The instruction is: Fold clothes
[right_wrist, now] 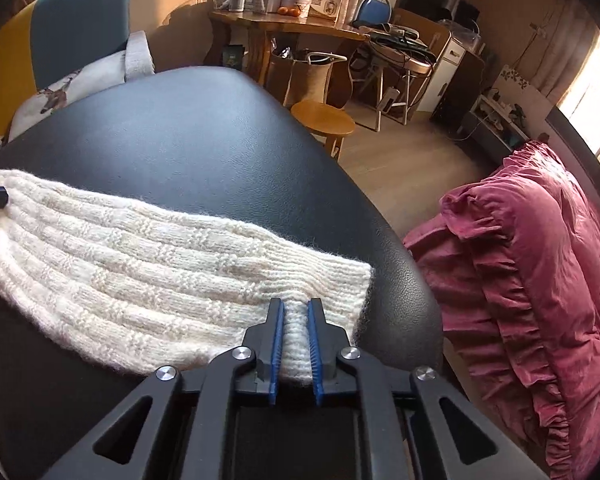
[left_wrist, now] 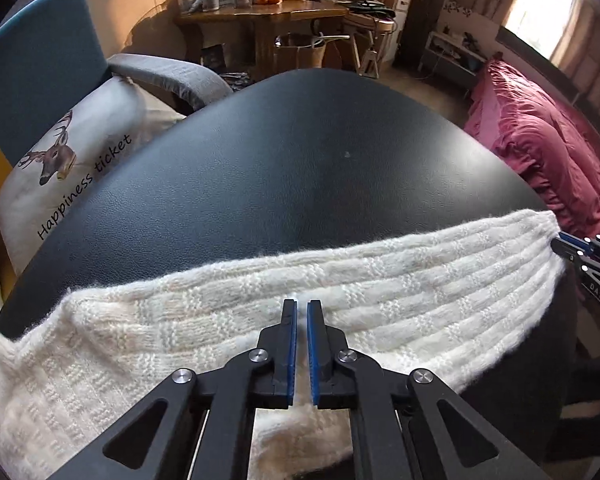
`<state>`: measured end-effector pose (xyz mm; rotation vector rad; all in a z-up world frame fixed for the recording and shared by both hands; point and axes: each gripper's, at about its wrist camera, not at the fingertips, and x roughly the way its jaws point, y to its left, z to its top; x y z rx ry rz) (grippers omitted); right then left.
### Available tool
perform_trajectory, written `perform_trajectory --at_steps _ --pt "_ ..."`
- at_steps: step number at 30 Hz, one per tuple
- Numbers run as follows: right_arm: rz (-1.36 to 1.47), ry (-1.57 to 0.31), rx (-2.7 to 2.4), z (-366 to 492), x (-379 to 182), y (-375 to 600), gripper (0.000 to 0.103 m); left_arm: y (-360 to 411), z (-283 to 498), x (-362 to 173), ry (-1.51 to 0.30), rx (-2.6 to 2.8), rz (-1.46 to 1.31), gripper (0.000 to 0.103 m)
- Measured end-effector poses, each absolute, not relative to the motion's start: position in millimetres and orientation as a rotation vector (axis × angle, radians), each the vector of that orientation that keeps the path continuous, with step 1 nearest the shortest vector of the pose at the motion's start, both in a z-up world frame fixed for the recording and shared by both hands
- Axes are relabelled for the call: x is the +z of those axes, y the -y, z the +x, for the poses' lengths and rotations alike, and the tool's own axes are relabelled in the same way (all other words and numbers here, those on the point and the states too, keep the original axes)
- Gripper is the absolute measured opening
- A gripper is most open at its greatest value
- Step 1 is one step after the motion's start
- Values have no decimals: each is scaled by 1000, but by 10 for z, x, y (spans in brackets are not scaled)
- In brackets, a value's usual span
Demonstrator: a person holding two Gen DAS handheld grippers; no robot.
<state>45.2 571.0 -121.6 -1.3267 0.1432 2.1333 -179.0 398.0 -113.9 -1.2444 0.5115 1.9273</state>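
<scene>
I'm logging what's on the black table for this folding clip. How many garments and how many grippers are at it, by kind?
White knit garment: 1
Grippers: 2, the left gripper and the right gripper, each closed on the knit
Black table: 1
Total: 4

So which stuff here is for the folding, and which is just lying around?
For the folding:
white knitted garment
left gripper
right gripper
black table

Just lying around:
deer cushion
pink bedding
wooden stool
cluttered wooden table
</scene>
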Motion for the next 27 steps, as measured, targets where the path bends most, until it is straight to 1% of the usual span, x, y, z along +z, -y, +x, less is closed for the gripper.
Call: perform_trajectory --at_steps 1,3,4,5,7,9,11,13,15,17,20,22,24,26,27 --pt "-1324 -140 2125 439 -1240 -5735 11 -4025 -1803 -1212 -521 1917 -1277 5" --pt "-1313 -157 2119 438 -1236 -5767 13 -4058 -1765 -1214 -525 1929 -1255 5" --pt "-1303 -160 2119 447 -1231 -5779 14 -4051 -1764 -1190 -501 1912 -1264 5" --pt "-1290 -156 2120 460 -1230 -5790 19 -4016 -1779 -1154 -442 1888 -1280 5" --pt "-1245 -196 2122 517 -1163 -5825 23 -3840 -1844 -1028 -301 1860 -1289 6" --pt "-1193 -249 2123 582 -1078 -5864 23 -3590 -1923 -894 -239 1912 -1263 7" --pt "-1113 -227 2162 595 -896 -5768 23 -3315 -2016 -778 -193 1974 -1244 8" --pt "-1071 -255 2283 528 -717 -5597 27 -3070 -2091 -733 -196 2025 -1220 7" --pt "-1095 -315 2413 362 -653 -5377 28 -2907 -2046 -741 -245 2038 -1200 7" --pt "-1154 -308 2487 125 -679 -5094 29 -2832 -1902 -813 -320 2032 -1189 8" --pt "-1259 -318 2543 -219 -842 -4765 29 -2775 -1632 -941 -363 1962 -1198 8" --pt "-1348 -282 2524 -392 -1022 -4636 29 -2851 -1425 -1040 -433 1927 -1183 8" --pt "-1454 -205 2447 -504 -1255 -4585 29 -2939 -1326 -1174 -469 1924 -1193 8" --pt "-1432 -127 2421 -494 -1340 -4610 28 -3032 -1266 -1313 -499 1936 -1200 8" --pt "-1427 -140 2396 -484 -1340 -4658 29 -3046 -1266 -1311 -490 1940 -1204 8"
